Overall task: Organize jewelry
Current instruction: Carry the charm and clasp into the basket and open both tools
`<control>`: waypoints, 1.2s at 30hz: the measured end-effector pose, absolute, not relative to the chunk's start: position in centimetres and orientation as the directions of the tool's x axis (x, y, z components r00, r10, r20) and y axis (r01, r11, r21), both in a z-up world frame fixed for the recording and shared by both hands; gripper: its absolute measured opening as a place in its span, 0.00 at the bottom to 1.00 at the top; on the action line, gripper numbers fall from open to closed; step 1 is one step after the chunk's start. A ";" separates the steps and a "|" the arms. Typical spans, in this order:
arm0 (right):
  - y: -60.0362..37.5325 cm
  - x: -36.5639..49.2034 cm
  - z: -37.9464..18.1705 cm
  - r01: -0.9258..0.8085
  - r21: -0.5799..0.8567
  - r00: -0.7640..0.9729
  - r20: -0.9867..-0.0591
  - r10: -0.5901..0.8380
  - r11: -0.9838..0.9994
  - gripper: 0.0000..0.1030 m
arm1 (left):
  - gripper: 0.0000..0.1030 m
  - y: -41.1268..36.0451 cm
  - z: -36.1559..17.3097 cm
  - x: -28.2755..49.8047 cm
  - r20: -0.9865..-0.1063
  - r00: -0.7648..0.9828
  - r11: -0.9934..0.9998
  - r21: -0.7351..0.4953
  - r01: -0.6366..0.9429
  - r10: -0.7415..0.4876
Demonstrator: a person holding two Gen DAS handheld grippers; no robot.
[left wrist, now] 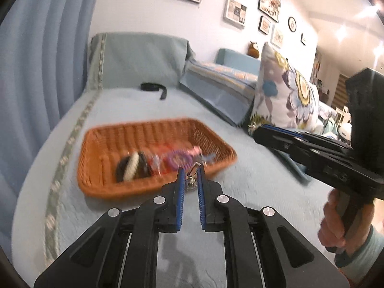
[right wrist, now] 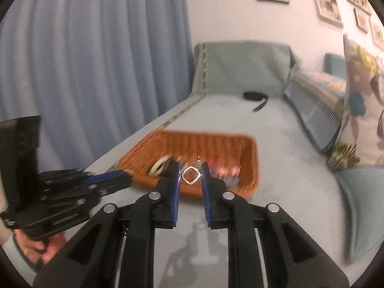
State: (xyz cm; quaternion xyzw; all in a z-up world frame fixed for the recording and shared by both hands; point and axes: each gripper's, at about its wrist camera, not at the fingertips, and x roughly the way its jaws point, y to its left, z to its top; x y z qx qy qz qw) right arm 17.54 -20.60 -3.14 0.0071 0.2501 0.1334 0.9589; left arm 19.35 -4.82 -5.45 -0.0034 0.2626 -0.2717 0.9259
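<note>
An orange wicker basket (left wrist: 100,144) (right wrist: 249,168) sits on the pale blue bed cover. It holds a black-and-white bangle (left wrist: 132,166) (right wrist: 159,165), a purple ring-shaped piece (left wrist: 178,158) and pink and red pieces. My left gripper (left wrist: 191,175) is shut on a silver earring (left wrist: 192,174), held near the basket's front rim. My right gripper (right wrist: 190,174) is shut on a silver diamond-shaped earring (right wrist: 190,175) in front of the basket. The right gripper also shows in the left wrist view (left wrist: 259,132), and the left one in the right wrist view (right wrist: 124,176).
A black band (left wrist: 154,87) (right wrist: 254,97) lies far back on the bed. A floral pillow (left wrist: 285,91) (right wrist: 362,100) and folded bedding (left wrist: 220,86) stand at the right. Blue curtains (right wrist: 96,60) hang at the left.
</note>
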 end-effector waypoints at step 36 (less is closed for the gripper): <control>-22.9 29.6 -7.5 -0.187 0.321 0.670 -0.649 0.359 0.929 0.29 | 0.50 -2.2 -5.4 27.0 -0.487 0.759 0.902 -0.235 0.362 -0.431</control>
